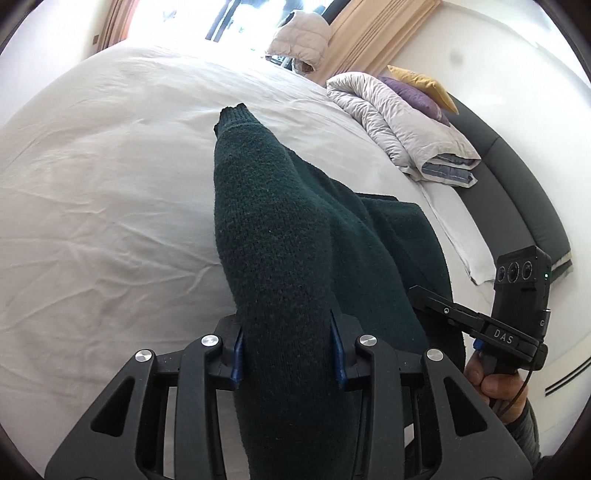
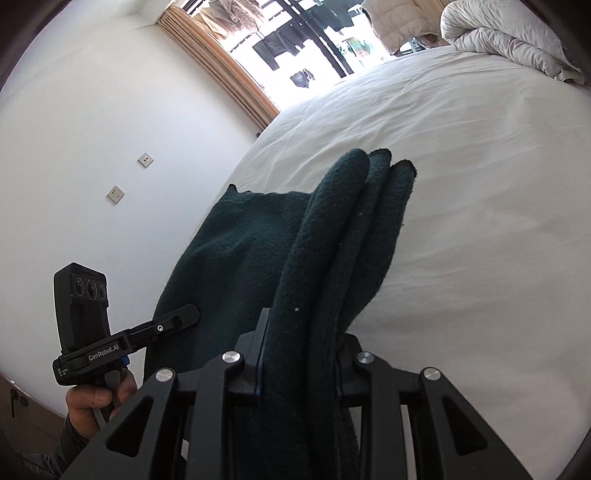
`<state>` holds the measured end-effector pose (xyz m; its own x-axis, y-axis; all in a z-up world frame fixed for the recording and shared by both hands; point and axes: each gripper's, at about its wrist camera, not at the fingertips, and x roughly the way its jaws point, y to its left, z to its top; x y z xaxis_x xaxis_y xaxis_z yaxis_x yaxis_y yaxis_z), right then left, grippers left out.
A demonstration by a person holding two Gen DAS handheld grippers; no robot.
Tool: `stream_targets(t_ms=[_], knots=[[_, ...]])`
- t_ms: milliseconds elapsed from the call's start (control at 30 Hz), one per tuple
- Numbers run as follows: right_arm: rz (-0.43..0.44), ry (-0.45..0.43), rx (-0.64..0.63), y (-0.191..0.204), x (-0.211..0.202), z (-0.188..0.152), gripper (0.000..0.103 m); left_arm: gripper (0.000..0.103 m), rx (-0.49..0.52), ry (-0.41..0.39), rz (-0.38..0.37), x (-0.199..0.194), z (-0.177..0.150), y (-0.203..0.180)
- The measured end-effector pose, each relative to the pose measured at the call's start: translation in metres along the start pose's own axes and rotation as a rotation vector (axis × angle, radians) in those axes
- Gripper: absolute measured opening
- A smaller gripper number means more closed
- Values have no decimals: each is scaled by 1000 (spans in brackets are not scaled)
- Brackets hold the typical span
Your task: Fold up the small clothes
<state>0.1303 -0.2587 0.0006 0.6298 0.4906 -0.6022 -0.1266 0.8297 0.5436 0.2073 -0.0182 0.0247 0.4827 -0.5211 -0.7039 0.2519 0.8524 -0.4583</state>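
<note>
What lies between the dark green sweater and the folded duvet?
Only bare white bedsheet lies between the sweater and the duvet, seen in the left wrist view.

The sweater (image 1: 288, 236) is a plain dark green knit with no pattern, the same shade in the right wrist view (image 2: 258, 258). Under it the bed sheet (image 1: 110, 184) is plain white. At 2 o'clock in the left wrist view, a pale grey-white duvet (image 1: 399, 118) shows blue-grey striped edging, with 1 purple pillow (image 1: 417, 98) and 1 mustard-yellow pillow (image 1: 424, 83) behind it. The headboard (image 1: 517, 177) is dark grey. Both grippers are black with blue pads (image 1: 338, 343) and silver bolts. The curtain (image 1: 376, 33) at 12 o'clock is beige; the wall (image 2: 92, 129) is white.
</note>
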Motion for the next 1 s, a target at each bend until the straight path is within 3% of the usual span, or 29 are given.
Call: stream_targets(t_ms=[133, 333, 633, 867, 1000], knots=[[13, 5, -7, 18, 9, -8, 28, 33, 9, -11, 16, -36, -13, 20], [-11, 29, 3, 23, 37, -4, 28, 33, 45, -28, 61, -45, -19, 41], [5, 79, 32, -1, 73, 2, 28, 33, 26, 5, 89, -20, -24, 73], [97, 91, 98, -31, 83, -6, 28, 37, 9, 14, 65, 2, -36, 95], [117, 99, 131, -44, 86, -13, 37, 46, 3, 9, 48, 8, -42, 107]])
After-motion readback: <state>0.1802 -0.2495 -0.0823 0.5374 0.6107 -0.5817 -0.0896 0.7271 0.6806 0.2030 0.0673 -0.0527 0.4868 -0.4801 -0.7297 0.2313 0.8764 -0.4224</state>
